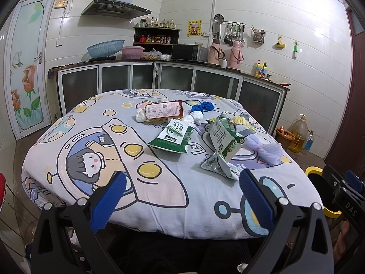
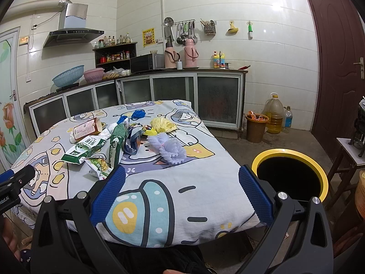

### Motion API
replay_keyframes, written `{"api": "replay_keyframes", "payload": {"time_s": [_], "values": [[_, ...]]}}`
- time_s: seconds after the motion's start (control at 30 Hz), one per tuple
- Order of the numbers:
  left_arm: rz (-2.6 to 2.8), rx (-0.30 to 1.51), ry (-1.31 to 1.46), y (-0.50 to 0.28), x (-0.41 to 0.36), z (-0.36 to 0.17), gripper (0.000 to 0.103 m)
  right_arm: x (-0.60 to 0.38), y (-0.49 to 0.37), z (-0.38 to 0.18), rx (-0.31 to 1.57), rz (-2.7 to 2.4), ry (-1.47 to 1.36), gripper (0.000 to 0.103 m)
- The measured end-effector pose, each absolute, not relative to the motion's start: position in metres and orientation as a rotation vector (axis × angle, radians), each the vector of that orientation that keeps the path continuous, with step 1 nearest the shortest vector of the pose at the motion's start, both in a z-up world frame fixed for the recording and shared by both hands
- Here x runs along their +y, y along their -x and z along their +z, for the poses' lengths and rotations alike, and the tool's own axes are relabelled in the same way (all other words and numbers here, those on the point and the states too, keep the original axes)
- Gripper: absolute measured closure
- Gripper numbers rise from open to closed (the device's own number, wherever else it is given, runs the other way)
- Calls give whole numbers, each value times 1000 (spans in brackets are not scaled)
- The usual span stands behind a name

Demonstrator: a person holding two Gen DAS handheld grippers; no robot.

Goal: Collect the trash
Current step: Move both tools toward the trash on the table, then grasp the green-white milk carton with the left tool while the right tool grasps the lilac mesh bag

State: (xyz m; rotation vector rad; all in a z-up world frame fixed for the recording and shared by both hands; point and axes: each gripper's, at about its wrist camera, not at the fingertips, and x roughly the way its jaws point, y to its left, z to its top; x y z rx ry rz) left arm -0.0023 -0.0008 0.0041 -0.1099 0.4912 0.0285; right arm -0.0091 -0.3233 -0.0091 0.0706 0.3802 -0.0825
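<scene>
Trash lies on a table with a cartoon cloth (image 1: 159,182) (image 2: 182,196): a flat green packet (image 1: 172,137) (image 2: 85,149), a standing green packet (image 1: 224,137) (image 2: 117,145), a crumpled foil wrapper (image 1: 219,164) (image 2: 98,166), a red box (image 1: 164,111) (image 2: 85,127), and blue (image 1: 203,107), white (image 1: 196,116), yellow (image 2: 163,124) and lilac (image 1: 267,148) (image 2: 170,148) bundles. A black bin with a yellow rim (image 2: 289,175) (image 1: 319,189) stands to the table's right. My left gripper (image 1: 182,189) and right gripper (image 2: 182,187) are open and empty at the near edge.
Kitchen counter (image 1: 173,64) with basins, microwave and flasks runs along the back wall. A brown bucket (image 2: 255,127) and oil jug (image 2: 275,114) stand on the floor at right. A brown door (image 2: 340,57) and a small stool (image 2: 349,155) are at far right.
</scene>
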Motion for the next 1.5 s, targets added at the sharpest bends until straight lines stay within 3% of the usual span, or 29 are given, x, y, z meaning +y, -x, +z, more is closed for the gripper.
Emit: {"api": "replay_keyframes", "payload": {"time_s": [0.47,0.8,1.0,1.17,1.3,1.5], "values": [[-31,515,145,-5,6,-5,7,-335,8,-5,357,-103,-100,8],[-185,667,253,-34,12,-43,7,-368,-43,10,344,208,-139,8],[-155,763,231,-68,20,-58,7,-347,-88,-15,464,256,22,8],[-96,739,101,-101,36,-30,7,-351,-147,-37,661,331,1,8],[-125,771,-87,-142,32,-20,7,-348,-178,-43,698,346,24,8],[-176,858,-80,-208,41,-19,7,-340,-204,-41,720,332,105,8]]}}
